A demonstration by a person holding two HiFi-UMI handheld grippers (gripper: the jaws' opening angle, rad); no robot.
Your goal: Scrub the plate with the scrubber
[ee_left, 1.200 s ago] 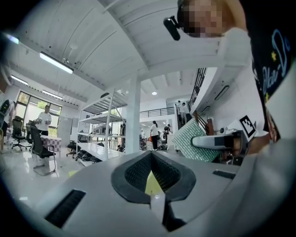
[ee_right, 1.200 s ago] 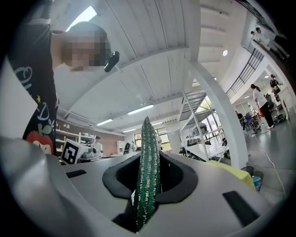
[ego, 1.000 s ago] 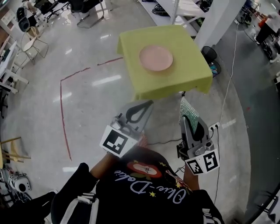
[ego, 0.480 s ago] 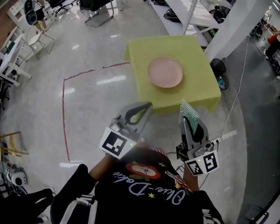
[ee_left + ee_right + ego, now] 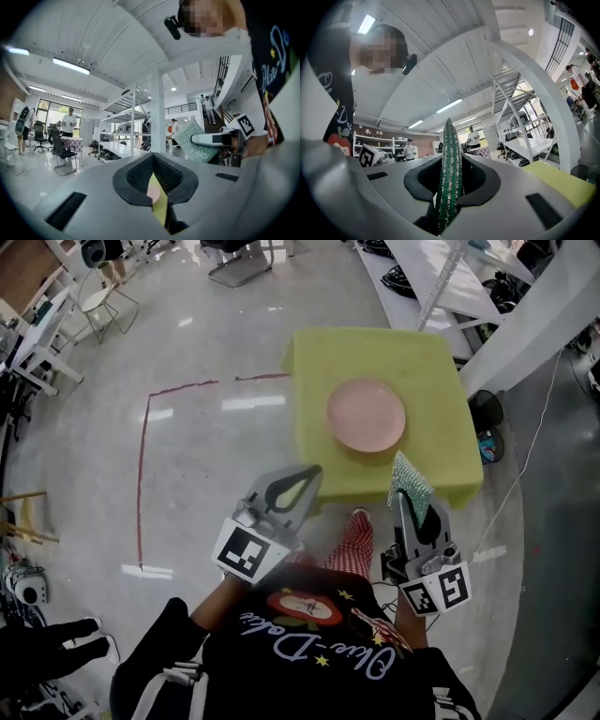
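A pink plate point(image 5: 366, 415) lies in the middle of a small table under a yellow-green cloth point(image 5: 319, 427), ahead of me in the head view. Both grippers are held level short of the table's near edge, apart from the plate. My left gripper point(image 5: 314, 471) is shut with nothing in it; through its jaws a sliver of cloth and plate point(image 5: 153, 192) shows. My right gripper point(image 5: 410, 493) is shut on a green glittery scrubber point(image 5: 409, 476), which stands edge-on between the jaws point(image 5: 450, 173). The scrubber point(image 5: 197, 140) also shows from the left gripper view.
A white pillar point(image 5: 525, 324) and metal shelving point(image 5: 441, 277) stand right behind the table. Red tape point(image 5: 142, 484) marks the glossy floor at left, with chairs point(image 5: 103, 301) beyond. My red-checked leg point(image 5: 352, 535) is stepping forward. Several people stand far off.
The table and plate have drawn nearer and lower in the head view as I walk toward them. Both grippers keep their pose, the scrubber still gripped.
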